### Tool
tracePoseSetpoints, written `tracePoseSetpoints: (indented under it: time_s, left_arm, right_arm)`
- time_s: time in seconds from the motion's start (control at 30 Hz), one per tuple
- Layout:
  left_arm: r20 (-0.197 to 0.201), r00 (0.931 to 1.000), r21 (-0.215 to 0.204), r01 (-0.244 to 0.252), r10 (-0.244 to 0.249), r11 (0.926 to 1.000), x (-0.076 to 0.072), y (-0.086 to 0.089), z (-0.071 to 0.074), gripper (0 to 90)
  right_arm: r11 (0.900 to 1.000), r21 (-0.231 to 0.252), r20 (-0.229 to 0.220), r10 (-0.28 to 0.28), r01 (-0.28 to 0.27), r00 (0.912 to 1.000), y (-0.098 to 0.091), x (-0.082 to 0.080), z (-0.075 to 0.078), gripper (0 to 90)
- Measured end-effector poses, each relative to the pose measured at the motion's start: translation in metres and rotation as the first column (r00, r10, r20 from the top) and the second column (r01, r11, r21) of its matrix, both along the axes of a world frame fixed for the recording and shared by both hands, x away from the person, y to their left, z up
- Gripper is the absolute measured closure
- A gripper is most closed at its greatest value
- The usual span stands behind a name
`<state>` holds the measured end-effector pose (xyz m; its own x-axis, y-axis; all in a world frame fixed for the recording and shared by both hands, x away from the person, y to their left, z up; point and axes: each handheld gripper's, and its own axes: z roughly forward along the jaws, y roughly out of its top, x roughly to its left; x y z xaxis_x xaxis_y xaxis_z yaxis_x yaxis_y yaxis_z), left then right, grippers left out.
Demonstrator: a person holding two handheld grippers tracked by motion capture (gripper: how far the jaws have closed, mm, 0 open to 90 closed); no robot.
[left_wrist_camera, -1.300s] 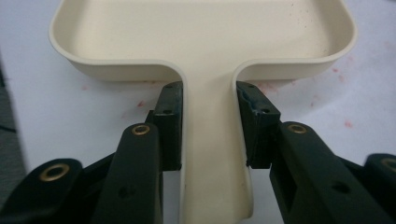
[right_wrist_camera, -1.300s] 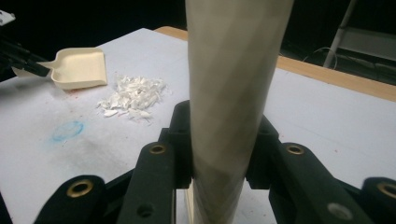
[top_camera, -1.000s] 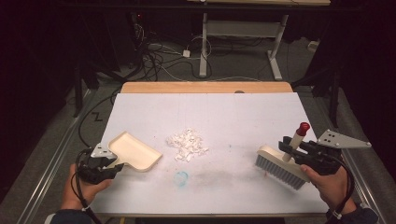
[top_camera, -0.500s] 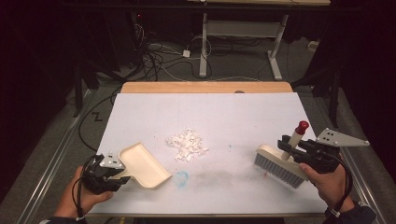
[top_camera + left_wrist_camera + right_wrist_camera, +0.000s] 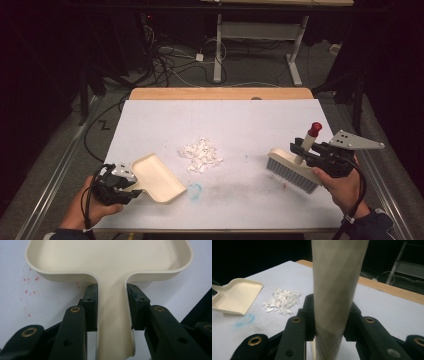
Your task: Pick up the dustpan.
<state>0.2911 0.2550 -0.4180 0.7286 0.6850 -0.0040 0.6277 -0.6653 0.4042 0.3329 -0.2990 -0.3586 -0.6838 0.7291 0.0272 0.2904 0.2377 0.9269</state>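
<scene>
On the white tabletop (image 5: 250, 120), a small heap of white shredded scraps (image 5: 200, 154) lies near the middle. The left gripper (image 5: 131, 181), held in the person's left hand (image 5: 85, 207) at the near left corner, has its jaws pinching the flat handle of a cream plastic dustpan (image 5: 156, 178); in the left gripper view the two black pads press against both sides of the dustpan's handle (image 5: 112, 322). The pan's open mouth lies near the scraps, and a faint blue ring mark (image 5: 194, 189) sits just beside its near corner. At the right, the right gripper (image 5: 303, 152), in the person's right hand (image 5: 344, 189), has its jaws clamped around the cream, red-tipped handle of a hand brush (image 5: 292, 168) with grey bristles. The bristles point down at the tabletop, well apart from the scraps; whether they touch it I cannot tell.
</scene>
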Motion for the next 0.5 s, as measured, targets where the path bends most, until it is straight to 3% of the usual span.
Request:
tracePoseSetpoints:
  time_s: [0.17,0.5]
  left_arm:
    - [-0.009,0.9999,0.004,0.015,-0.015,0.9999,0.001,-0.003,-0.002,62.8]
    - [-0.023,0.9995,0.016,0.023,-0.022,0.9996,0.004,-0.007,-0.002,62.8]
  right_arm:
    - [0.9996,-0.002,0.008,0.028,-0.028,0.9996,0.005,0.006,0.004,70.9]
    - [0.9998,0.009,0.016,0.017,-0.018,0.9997,0.004,0.013,0.009,70.9]
